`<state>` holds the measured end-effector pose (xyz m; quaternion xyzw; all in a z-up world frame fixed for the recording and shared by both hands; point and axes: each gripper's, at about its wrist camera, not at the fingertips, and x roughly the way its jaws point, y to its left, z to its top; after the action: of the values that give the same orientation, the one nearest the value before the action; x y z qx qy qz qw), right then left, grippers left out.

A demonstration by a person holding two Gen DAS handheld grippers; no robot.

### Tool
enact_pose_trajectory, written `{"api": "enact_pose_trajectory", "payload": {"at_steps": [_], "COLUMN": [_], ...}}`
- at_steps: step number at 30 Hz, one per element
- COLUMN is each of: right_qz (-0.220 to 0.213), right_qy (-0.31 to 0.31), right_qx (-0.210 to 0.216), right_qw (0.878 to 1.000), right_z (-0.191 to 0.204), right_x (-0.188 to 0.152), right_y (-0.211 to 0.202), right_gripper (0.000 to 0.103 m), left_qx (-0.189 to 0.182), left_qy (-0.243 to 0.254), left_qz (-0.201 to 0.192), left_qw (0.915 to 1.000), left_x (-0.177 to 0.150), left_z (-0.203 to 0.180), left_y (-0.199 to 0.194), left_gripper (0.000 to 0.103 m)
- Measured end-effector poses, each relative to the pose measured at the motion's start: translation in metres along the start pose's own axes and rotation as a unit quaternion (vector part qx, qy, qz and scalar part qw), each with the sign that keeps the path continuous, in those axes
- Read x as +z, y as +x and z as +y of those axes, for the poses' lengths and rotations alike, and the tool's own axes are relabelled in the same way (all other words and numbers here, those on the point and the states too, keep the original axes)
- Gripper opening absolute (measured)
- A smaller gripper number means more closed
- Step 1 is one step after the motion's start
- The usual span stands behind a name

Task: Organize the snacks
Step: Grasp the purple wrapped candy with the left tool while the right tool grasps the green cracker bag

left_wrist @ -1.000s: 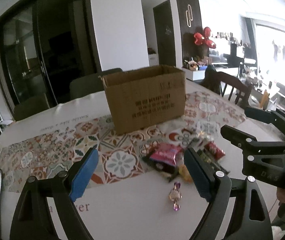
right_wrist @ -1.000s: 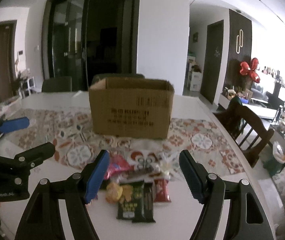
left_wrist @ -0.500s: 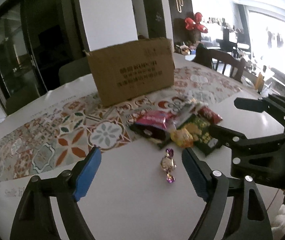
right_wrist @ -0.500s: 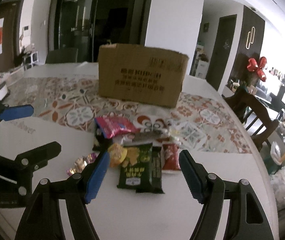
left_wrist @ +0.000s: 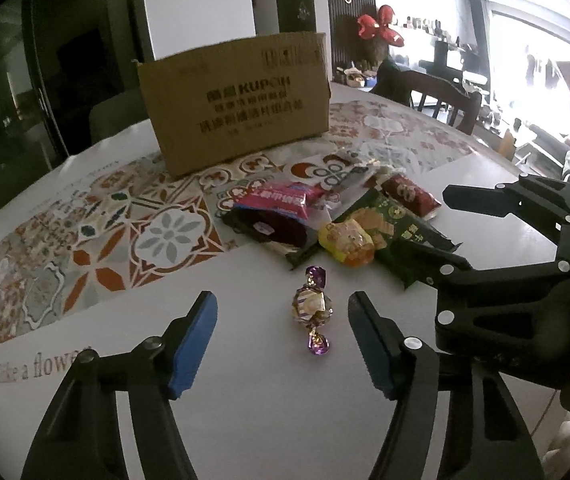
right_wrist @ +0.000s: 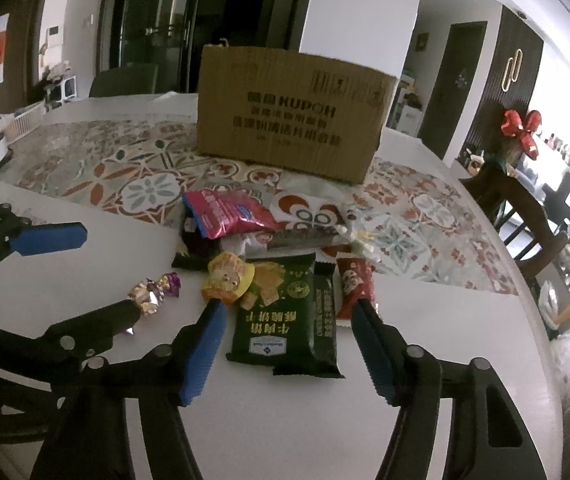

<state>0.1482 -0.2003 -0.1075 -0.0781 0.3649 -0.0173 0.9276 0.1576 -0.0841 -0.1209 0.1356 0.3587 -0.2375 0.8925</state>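
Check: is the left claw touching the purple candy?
Apart. In the left wrist view the candy lies between the left claw's open pads, with bare table on both sides.

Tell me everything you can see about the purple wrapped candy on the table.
The candy is one small sweet in shiny, crinkled foil, gold in the middle with purple twisted ends. It lies flat on the bare white table, apart from the snack pile. It sits between the left gripper's blue fingers, untouched.

left tongs (left_wrist: 283,340): tilted downward, jaws apart, just been closing, pads clear of anything | right tongs (right_wrist: 287,344): tilted downward, jaws apart, just been closing, nothing gripped
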Motion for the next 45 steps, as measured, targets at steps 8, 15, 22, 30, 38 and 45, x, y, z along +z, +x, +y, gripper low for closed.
{"api": "enact_pose_trajectory", "payload": {"at_steps": [8,15,22,30,38,45], "right_qz": [0.009,0.025,0.043,0.04,0.031,0.006], "right_qy": [0.0,-0.002,-0.003,-0.009,0.014,0.029], "right_qx": [0.008,0.019,0.026,0.019,0.009,0.004], "right_qw": [1.0,0.999,0.999,0.999,0.999,1.0], "right_z": [0.001,0.002,0.003,0.005,-0.004,-0.012], "right_x": [0.001,0.002,0.001,0.001,-0.003,0.001], "right_y": [0.01,0.02,0.027,0.025,0.012,-0.007], "right_gripper": [0.064,0.058,0.052,0.045,0.045,0.045], "left_qx": [-0.03,-0.043,-0.054,-0.057,-0.057,-0.052], "left_qy": [-0.018,-0.027,-0.03,-0.041,-0.046,-0.051], "left_qz": [0.025,0.035,0.046,0.046,0.033,0.011], "left_qw": [0.9991,0.9981,0.997,0.9965,0.9968,0.9973], "left_x": [0.0,0.001,0.003,0.005,0.006,0.017], "left_z": [0.004,0.004,0.004,0.006,0.004,0.004], "left_y": [0.016,0.024,0.029,0.031,0.02,0.003], "left_gripper": [0.05,0.044,0.036,0.023,0.023,0.023]}}
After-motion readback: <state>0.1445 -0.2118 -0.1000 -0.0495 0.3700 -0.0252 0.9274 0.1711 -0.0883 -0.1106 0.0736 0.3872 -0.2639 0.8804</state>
